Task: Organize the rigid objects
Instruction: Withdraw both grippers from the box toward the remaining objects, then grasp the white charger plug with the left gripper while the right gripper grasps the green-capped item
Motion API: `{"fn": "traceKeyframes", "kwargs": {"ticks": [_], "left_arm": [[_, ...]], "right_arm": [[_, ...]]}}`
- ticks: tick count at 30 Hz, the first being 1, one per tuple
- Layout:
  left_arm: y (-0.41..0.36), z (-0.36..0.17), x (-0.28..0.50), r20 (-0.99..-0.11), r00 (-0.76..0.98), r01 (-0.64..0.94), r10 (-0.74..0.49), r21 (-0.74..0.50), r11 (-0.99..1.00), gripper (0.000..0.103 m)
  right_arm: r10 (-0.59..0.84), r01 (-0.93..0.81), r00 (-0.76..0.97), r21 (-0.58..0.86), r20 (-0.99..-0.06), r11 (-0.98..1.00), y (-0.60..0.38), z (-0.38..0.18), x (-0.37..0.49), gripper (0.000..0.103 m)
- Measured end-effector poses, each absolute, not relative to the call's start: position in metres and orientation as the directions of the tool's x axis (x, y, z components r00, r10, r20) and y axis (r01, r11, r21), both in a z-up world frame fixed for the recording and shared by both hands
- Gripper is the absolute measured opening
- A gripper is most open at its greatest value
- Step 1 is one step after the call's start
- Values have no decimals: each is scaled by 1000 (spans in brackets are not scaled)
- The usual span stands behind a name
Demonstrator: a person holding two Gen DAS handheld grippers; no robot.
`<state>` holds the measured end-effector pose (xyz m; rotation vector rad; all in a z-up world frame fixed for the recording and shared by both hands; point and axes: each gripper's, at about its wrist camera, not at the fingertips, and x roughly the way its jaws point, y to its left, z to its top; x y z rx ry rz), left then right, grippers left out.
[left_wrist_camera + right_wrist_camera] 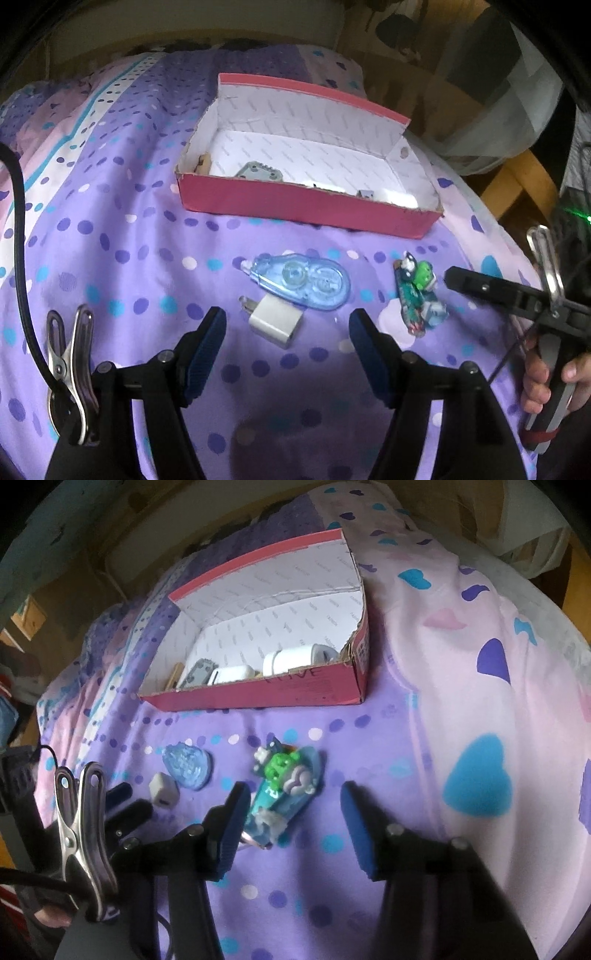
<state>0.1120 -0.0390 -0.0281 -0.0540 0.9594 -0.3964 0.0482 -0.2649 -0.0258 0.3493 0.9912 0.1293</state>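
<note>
Pink box (310, 212), toy (286, 790) between right claw (291, 812) fingers

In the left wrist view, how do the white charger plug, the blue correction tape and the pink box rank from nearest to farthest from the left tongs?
1. White charger plug: between the open tips of the left tongs.
2. Blue correction tape: just beyond the plug, touching it.
3. Pink box: farthest, across the purple bedspread.

White charger (275, 322) between open jaws, perhaps untouched, near red box (306, 212).
</note>
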Motion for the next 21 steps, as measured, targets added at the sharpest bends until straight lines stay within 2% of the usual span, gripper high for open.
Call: {"fn": "traceKeyframes", "kwargs": {"ticks": [5, 9, 13, 16, 17, 21], "left_arm": [[-49, -47, 136, -838, 476, 250, -267, -162, 955, 73], [-57, -67, 147, -875, 432, 235, -219, -125, 964, 73], [-59, -70, 142, -872, 446, 241, -200, -98, 966, 72], [-53, -73, 141, -867, 431, 228, -250, -163, 960, 53], [-51, -74, 142, -868, 426, 219, -258, -177, 959, 41], [-47, -73, 142, -876, 399, 216, -270, -196, 956, 41]], "right_arm": [[270, -23, 593, 319, -759, 948, -257, -13, 48, 53], [292, -47, 552, 321, -781, 946, -251, -19, 53, 53], [296, -54, 540, 319, -788, 946, -249, -21, 53, 53], [310, -80, 540, 319, -782, 944, -245, -20, 54, 58], [310, -91, 544, 313, -779, 946, -244, -20, 55, 61], [334, -184, 556, 278, -761, 943, -234, -11, 62, 60]]}}
